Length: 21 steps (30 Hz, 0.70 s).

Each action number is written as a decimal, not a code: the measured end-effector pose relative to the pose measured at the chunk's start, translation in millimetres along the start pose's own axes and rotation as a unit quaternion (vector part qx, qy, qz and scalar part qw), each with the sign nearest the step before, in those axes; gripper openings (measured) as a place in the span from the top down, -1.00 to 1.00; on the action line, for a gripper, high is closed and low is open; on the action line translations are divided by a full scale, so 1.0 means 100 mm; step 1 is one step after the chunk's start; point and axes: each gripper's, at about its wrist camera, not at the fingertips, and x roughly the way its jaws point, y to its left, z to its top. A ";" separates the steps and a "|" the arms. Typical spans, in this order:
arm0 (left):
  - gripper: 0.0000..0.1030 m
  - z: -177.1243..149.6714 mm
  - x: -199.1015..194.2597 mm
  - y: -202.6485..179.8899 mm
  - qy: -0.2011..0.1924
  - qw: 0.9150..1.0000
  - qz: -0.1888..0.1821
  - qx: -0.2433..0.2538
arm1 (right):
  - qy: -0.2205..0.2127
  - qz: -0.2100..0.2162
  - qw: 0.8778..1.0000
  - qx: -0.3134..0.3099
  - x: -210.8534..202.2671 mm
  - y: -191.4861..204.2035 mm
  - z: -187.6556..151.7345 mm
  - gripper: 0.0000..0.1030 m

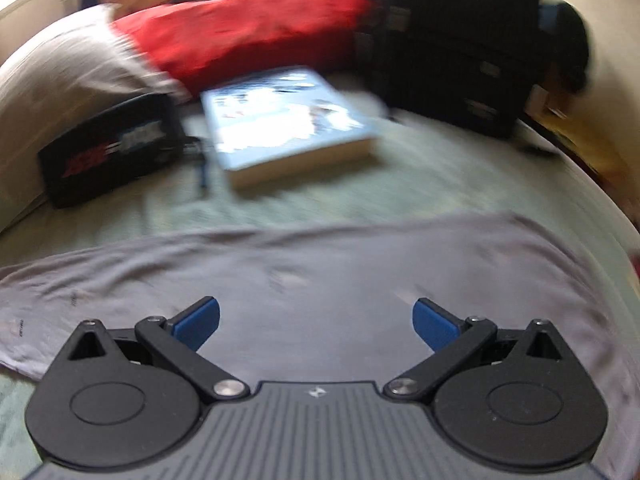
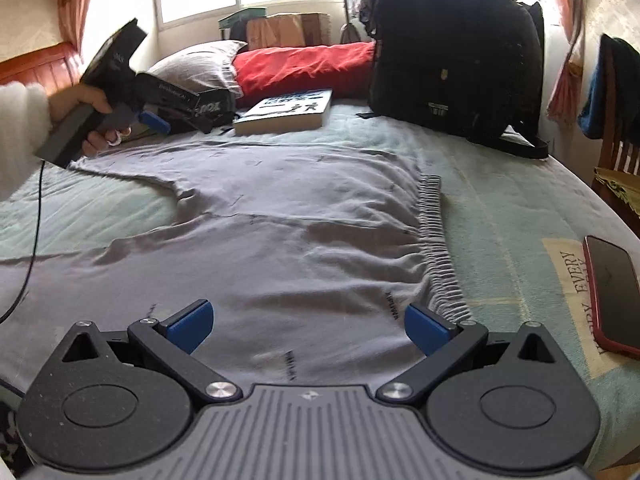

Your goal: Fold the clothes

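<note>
Grey trousers [image 2: 280, 240] with a ribbed elastic waistband [image 2: 436, 248] lie spread flat on the pale green bedspread [image 2: 500, 200]. My right gripper [image 2: 308, 328] is open and empty, low over the near part of the cloth beside the waistband. My left gripper [image 1: 316, 322] is open and empty above the grey cloth [image 1: 320, 264]; its view is blurred. The left gripper also shows in the right wrist view [image 2: 154, 120], held in a hand over the far left leg end.
A book [image 2: 286, 114], a black box [image 2: 188, 102], a red pillow [image 2: 304, 64], a grey pillow [image 2: 196, 66] and a large black backpack [image 2: 452, 48] lie at the bed's far end. A red phone [image 2: 612, 292] lies at right. A wooden chair [image 2: 616, 152] stands beside the bed.
</note>
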 end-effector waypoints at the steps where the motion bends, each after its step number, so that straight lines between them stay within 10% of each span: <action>1: -0.98 -0.08 -0.10 -0.15 -0.001 1.000 -0.014 0.014 | -0.001 0.000 1.000 -0.006 -0.03 0.03 0.00 -1.00; 10: -0.98 -0.93 -0.64 -1.09 0.023 0.987 -0.140 0.069 | -0.009 0.003 1.000 -0.013 -0.29 0.13 -0.08 -1.00; 21: -0.98 -1.20 -0.30 -0.88 0.048 0.994 -0.095 -0.039 | 0.007 -0.009 1.000 -0.004 -0.37 0.10 -0.20 -1.00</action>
